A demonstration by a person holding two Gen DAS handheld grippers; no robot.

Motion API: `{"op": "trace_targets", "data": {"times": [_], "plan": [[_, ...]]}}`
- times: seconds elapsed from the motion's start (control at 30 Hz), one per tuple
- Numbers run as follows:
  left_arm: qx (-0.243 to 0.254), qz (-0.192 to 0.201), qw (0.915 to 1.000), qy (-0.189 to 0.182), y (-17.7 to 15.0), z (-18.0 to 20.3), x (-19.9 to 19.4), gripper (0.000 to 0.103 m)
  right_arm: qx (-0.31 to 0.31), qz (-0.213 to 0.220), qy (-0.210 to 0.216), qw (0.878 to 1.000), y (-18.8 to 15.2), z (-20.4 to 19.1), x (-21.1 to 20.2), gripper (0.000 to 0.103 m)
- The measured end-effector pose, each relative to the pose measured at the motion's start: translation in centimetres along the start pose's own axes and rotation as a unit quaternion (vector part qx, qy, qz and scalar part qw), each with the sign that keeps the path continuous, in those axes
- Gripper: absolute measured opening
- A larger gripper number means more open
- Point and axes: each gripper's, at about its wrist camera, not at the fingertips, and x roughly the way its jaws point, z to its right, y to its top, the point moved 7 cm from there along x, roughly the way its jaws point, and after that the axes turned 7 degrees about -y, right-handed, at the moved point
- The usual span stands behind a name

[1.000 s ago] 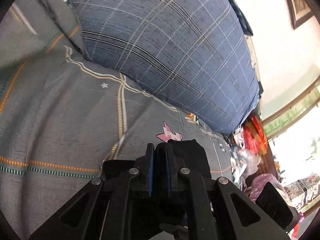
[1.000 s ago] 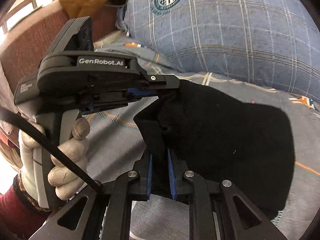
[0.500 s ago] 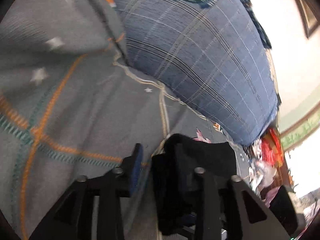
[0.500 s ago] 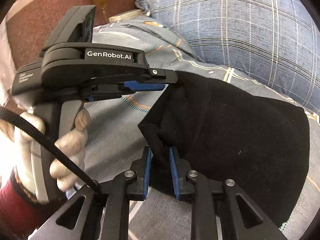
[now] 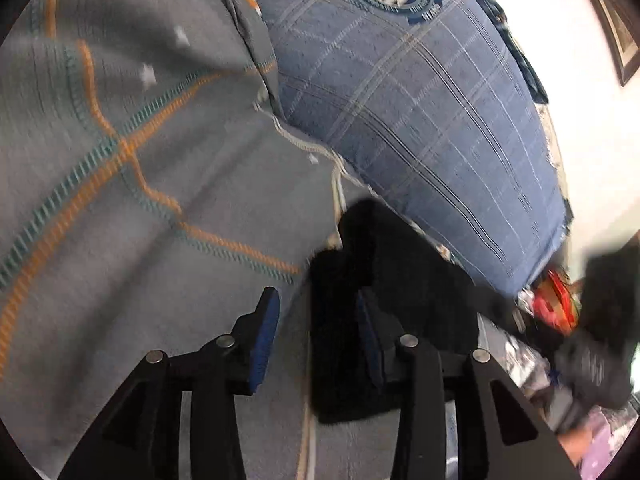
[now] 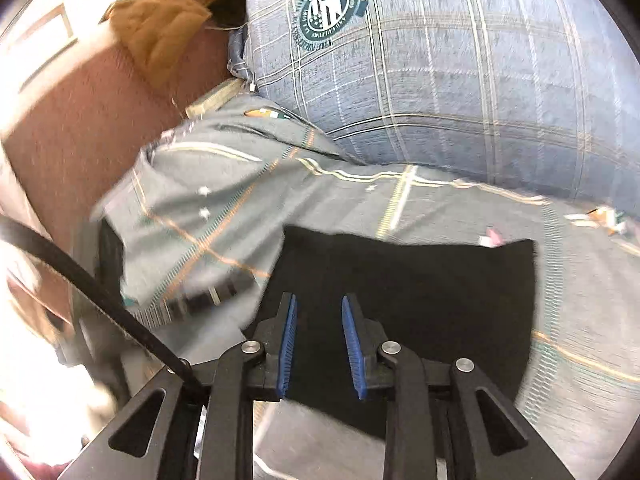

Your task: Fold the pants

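On the left side, the left gripper (image 5: 316, 344) has its blue-padded fingers (image 5: 264, 340) spread wide and holding nothing; one pad sits over bare sheet and the other is against the near-left edge of the pants (image 5: 400, 300), which in this blurred view bunch up into a soft dark hump. The pants are black, thick-looking knit or fleece, lying on the bed (image 5: 140, 220) over a grey sheet with orange and teal stitching, just in front of a big blue plaid pillow (image 5: 420, 120). Moving right, the right wrist view shows the pants (image 6: 420, 292) as a flat, roughly rectangular folded stack, and the right gripper (image 6: 318, 346) hangs over its near edge with fingers (image 6: 288, 344) moderately apart, gripping nothing. The cloth looks light, limp and not slippery, so it should drape and sag from any single pinch point instead of keeping its shape; layers may slide apart if only the top one is caught. A sound hold, in my judgement, is at two corners of one short edge, each gripper pinching through all layers. A brown cushion (image 6: 168, 20) lies well behind.
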Motion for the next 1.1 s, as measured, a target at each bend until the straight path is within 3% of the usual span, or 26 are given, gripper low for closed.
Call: {"op": "trace_targets", "data": {"times": [0.13,0.2,0.23,0.27,0.33,0.43,0.5,0.53,0.57,0.8,0.93,1.1], "plan": [[0.008,0.000,0.9997,-0.024,-1.4,-0.3,-0.1,0.038,0.060,-0.064,0.083,0.993,0.5,-0.6,5.0,0.027],[0.024,0.004,0.9996,-0.015,-1.4,-0.5,-0.5,0.037,0.138,-0.120,0.145,0.972,-0.8,-0.4,8.5,0.026],[0.029,0.008,0.9995,-0.010,-1.3,-0.7,-0.6,0.038,0.163,-0.130,0.158,0.965,-1.1,-0.1,9.6,0.025],[0.028,0.011,0.9995,-0.011,-1.2,-0.9,-0.8,0.038,0.183,-0.133,0.164,0.960,-1.7,0.3,10.0,0.015],[0.015,0.011,0.9996,-0.021,-1.1,-1.3,-0.8,0.045,0.180,-0.128,0.175,0.959,-1.6,0.4,9.3,0.013],[0.005,0.008,0.9998,-0.017,-1.0,-1.9,-0.4,0.046,0.152,-0.078,0.146,0.974,-0.9,1.4,5.4,0.024],[0.007,0.007,0.9998,-0.016,-1.1,-1.8,-0.1,0.046,0.125,-0.045,0.113,0.985,-0.8,2.4,2.8,0.043],[0.009,0.008,0.9998,-0.015,-1.2,-1.8,-0.1,0.046,0.113,-0.027,0.080,0.990,-1.3,3.2,1.5,0.058],[0.011,0.009,0.9998,-0.013,-1.2,-1.8,0.0,0.046,0.109,-0.015,0.056,0.992,-1.7,4.1,0.6,0.063],[0.025,0.001,0.9997,0.007,-2.1,-0.9,0.5,0.049,0.079,0.023,-0.122,0.989,-6.1,9.2,-2.1,0.060],[0.033,-0.002,0.9995,-0.001,-3.0,1.2,-1.1,0.050,0.117,0.064,-0.078,0.988,-6.9,9.8,-5.3,0.067],[0.048,0.011,0.9981,0.036,-4.0,3.0,-3.5,0.050,0.088,0.072,-0.041,0.993,-5.3,6.8,-5.2,0.068]]}}
